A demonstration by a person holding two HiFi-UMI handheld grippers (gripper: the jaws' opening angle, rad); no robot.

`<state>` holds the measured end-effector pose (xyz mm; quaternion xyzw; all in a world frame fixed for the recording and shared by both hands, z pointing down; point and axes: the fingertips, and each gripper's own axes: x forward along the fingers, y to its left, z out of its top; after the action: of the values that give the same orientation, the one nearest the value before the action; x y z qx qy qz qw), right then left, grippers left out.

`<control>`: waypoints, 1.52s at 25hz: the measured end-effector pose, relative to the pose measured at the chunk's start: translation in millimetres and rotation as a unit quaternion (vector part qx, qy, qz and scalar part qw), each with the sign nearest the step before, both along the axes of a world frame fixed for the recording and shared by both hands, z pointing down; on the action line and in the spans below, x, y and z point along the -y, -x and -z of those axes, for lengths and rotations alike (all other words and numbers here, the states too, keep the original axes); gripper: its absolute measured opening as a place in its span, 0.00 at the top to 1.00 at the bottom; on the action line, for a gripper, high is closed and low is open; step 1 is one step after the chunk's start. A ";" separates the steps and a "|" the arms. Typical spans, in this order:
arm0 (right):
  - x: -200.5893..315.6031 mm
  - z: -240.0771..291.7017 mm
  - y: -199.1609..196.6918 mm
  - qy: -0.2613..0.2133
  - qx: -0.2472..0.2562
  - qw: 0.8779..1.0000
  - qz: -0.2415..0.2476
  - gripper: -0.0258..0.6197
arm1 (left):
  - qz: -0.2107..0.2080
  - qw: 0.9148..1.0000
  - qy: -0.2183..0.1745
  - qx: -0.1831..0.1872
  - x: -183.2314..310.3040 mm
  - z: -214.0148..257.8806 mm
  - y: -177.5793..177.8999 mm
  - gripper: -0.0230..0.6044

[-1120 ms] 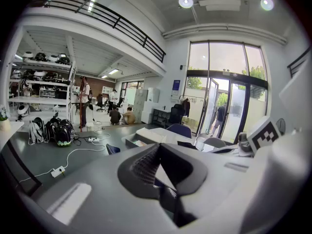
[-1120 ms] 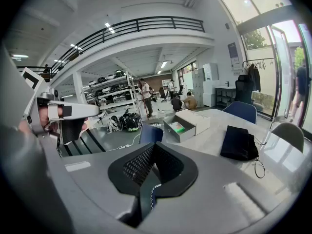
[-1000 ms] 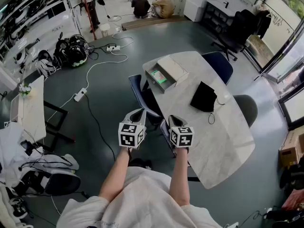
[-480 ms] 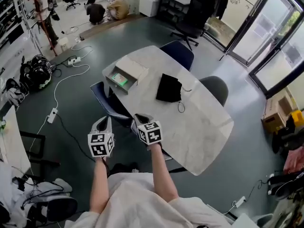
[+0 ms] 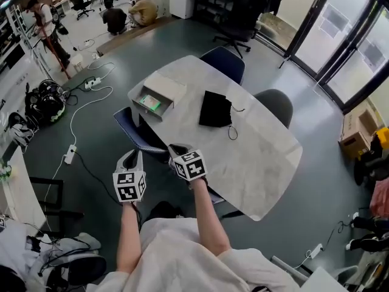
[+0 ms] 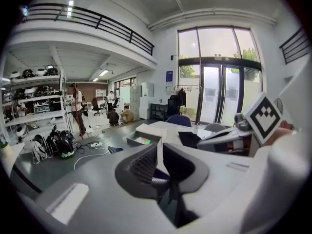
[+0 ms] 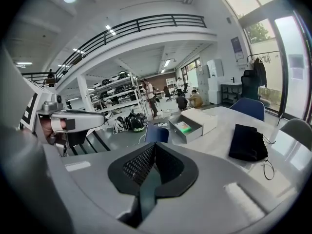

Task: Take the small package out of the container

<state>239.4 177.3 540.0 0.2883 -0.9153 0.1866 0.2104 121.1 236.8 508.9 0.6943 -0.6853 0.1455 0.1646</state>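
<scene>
Stone-look table (image 5: 261,157) bearing container (image 5: 167,85) with green small package (image 5: 150,103), black pouch (image 5: 215,109) beside, blue chair (image 5: 130,126) between it and left gripper (image 5: 132,159), right gripper (image 5: 177,150), both clenched empty

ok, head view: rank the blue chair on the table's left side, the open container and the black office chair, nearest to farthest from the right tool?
1. Blue chair, just beyond the right tool, tucked at the table's left edge.
2. Container, on the table's far left end.
3. Black office chair, top of view, past the table.
</scene>
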 end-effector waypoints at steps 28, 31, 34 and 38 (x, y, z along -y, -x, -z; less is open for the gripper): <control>222.2 -0.4 119.1 -0.032 -0.027 0.999 -0.013 0.96 | -0.110 0.992 0.019 -0.065 276.2 -9.6 137.4 0.88; 239.6 -12.5 130.1 0.001 -0.034 0.999 -0.021 0.96 | -0.139 0.987 0.044 -0.072 296.7 -22.8 149.4 0.88; 256.0 -27.0 141.4 0.018 -0.057 0.998 -0.032 0.96 | -0.170 0.980 0.063 -0.077 312.9 -31.4 156.9 0.88; 271.4 -49.9 157.8 0.025 -0.100 0.994 -0.035 0.96 | -0.204 0.972 0.080 -0.080 325.2 -42.8 166.2 0.88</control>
<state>81.5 -94.1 589.9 0.3318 -0.8742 0.1872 0.3011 -45.1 -88.4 551.7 0.8135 -0.5002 0.1741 0.2404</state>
